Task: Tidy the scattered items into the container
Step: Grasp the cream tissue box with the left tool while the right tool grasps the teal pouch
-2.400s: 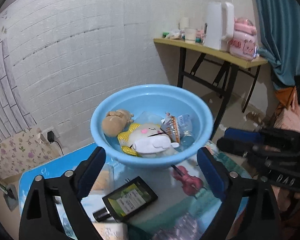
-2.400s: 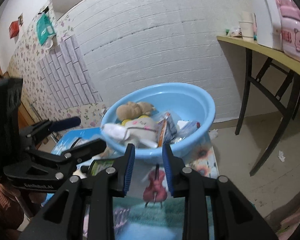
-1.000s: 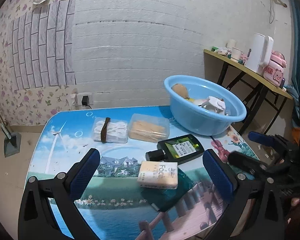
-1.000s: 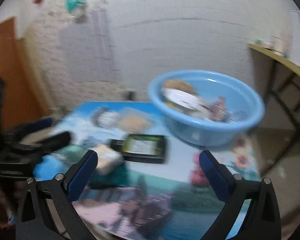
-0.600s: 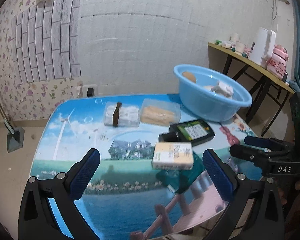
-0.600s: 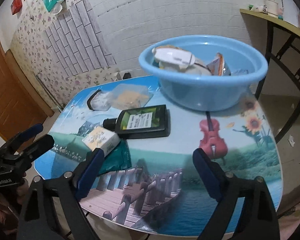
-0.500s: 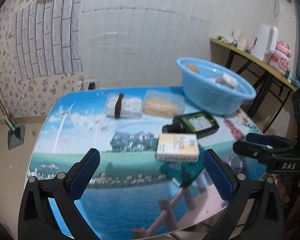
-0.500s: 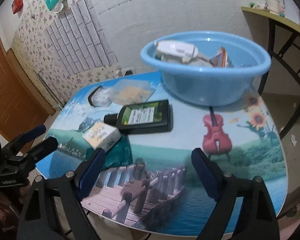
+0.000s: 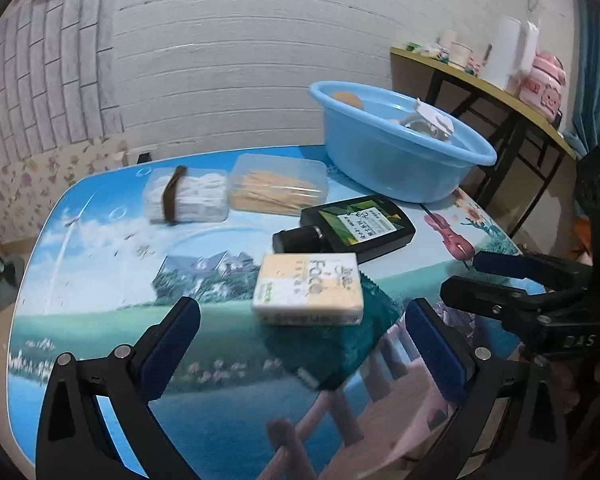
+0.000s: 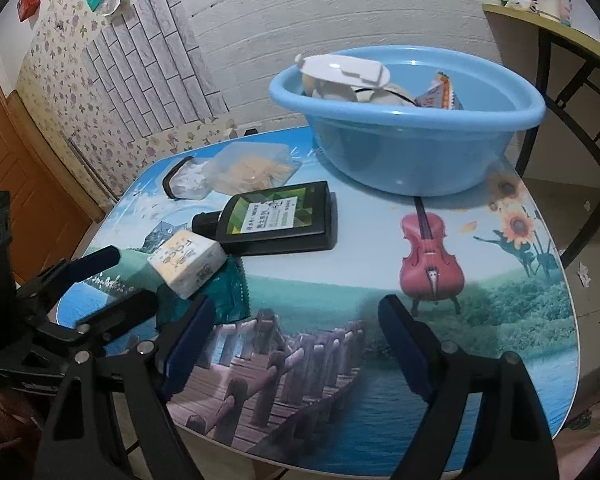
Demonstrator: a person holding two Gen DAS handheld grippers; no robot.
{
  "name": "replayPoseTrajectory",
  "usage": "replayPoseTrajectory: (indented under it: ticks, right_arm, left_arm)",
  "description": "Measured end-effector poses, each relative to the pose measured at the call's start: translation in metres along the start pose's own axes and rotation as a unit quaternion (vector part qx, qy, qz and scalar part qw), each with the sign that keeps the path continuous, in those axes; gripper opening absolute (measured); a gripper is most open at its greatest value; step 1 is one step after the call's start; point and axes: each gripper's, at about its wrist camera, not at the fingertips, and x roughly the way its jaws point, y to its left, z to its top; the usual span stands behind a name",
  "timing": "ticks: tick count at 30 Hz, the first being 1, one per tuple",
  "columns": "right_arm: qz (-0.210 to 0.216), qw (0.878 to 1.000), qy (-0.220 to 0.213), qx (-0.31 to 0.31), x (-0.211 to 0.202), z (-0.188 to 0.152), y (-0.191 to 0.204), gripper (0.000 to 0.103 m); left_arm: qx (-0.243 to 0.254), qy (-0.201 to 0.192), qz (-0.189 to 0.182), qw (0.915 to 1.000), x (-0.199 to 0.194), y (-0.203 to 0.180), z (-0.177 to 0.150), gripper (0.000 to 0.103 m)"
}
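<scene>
The blue basin (image 9: 400,168) (image 10: 420,152) stands at the far right of the table and holds a soft toy and packets. On the table lie a black bottle (image 9: 352,228) (image 10: 276,216), a yellow-white pack (image 9: 308,288) (image 10: 188,260) resting on a teal packet (image 9: 340,344) (image 10: 224,296), a clear box of sticks (image 9: 278,190) and a banded white bundle (image 9: 186,200). My left gripper (image 9: 301,306) is open, hovering just in front of the yellow-white pack. My right gripper (image 10: 296,304) is over the bare table near the front edge. Its jaws are closing with nothing between them.
The picture-printed table (image 10: 480,320) ends close below both grippers. A side table (image 9: 500,92) with a kettle and cups stands at the right wall. A brown door (image 10: 16,168) is at the left. Each gripper shows at the edge of the other's view.
Both grippers have come down toward the table, so the scattered items look nearer. The right gripper's jaws have narrowed a little. Nothing was picked up.
</scene>
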Motion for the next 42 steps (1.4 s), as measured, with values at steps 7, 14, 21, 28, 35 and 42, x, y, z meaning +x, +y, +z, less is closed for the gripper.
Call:
replayPoseTrajectory:
  ticks: [7, 14, 21, 28, 35, 42]
  right_arm:
    - [0.003, 1.000, 0.006, 0.003, 0.006, 0.002, -0.002, 0.083]
    - [-0.002, 1.000, 0.011, -0.002, 0.010, 0.003, -0.004, 0.083]
    - [0.003, 1.000, 0.014, -0.010, 0.012, 0.004, 0.001, 0.083]
    - [0.034, 0.999, 0.018, -0.030, 0.015, 0.004, 0.022, 0.083]
    - [0.050, 0.996, 0.038, -0.062, 0.033, 0.002, 0.051, 0.083]
    - [0.017, 0.994, 0.044, -0.102, 0.049, 0.000, 0.068, 0.083]
  left_arm:
    - [0.015, 0.020, 0.007, 0.9997, 0.021, -0.003, 0.009, 0.103]
    - [0.022, 0.025, -0.005, 0.9994, 0.028, 0.000, 0.010, 0.091]
    - [0.026, 0.024, -0.022, 0.9991, 0.027, 0.005, 0.009, 0.062]
    - [-0.002, 0.014, -0.004, 0.9999, 0.008, 0.030, 0.005, 0.062]
    - [-0.011, 0.011, 0.026, 0.9995, -0.006, 0.054, -0.008, 0.062]
    - [-0.012, 0.024, 0.041, 0.9988, -0.005, 0.063, -0.018, 0.062]
